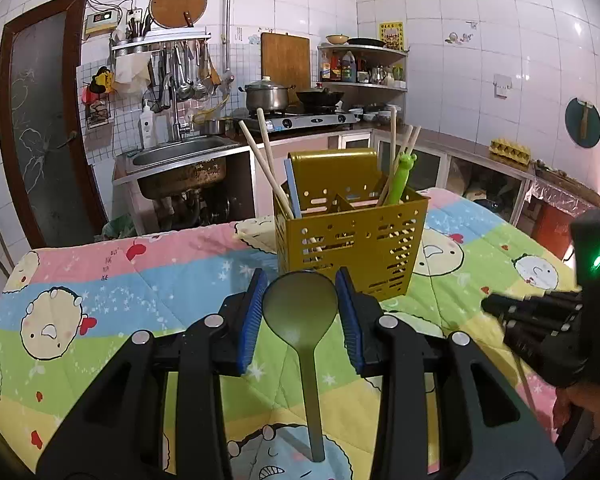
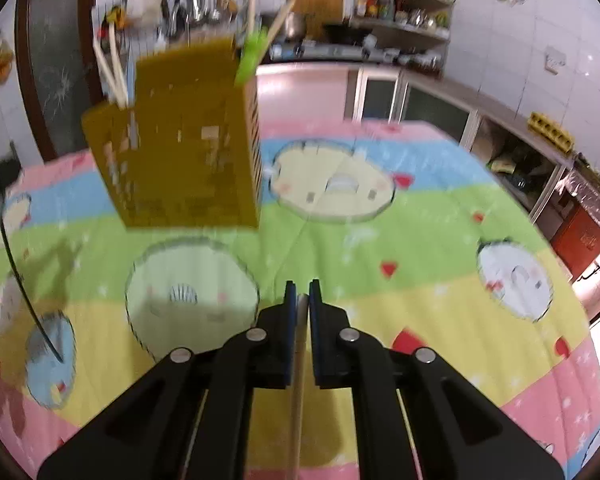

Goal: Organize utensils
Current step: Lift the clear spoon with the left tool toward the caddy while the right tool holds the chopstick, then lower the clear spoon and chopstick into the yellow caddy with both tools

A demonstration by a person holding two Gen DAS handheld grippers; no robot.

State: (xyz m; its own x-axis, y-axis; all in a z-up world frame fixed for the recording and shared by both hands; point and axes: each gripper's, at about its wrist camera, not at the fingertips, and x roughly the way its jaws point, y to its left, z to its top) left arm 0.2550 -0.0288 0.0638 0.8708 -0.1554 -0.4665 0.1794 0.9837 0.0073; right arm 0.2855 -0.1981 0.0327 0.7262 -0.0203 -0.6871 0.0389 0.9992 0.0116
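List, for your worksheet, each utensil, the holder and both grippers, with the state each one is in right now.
Left gripper: shut on green spoon.
Green spoon: held by its bowl, handle pointing back.
Right gripper: shut on chopstick.
Chopstick: clamped between the pads.
Yellow holder: upright on the quilt, chopsticks and a green utensil standing inside.

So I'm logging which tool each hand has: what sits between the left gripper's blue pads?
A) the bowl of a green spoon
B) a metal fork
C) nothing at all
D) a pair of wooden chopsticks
A: the left wrist view shows the round bowl of the green spoon between the left gripper pads, its handle running back toward the camera, in front of the yellow utensil holder.
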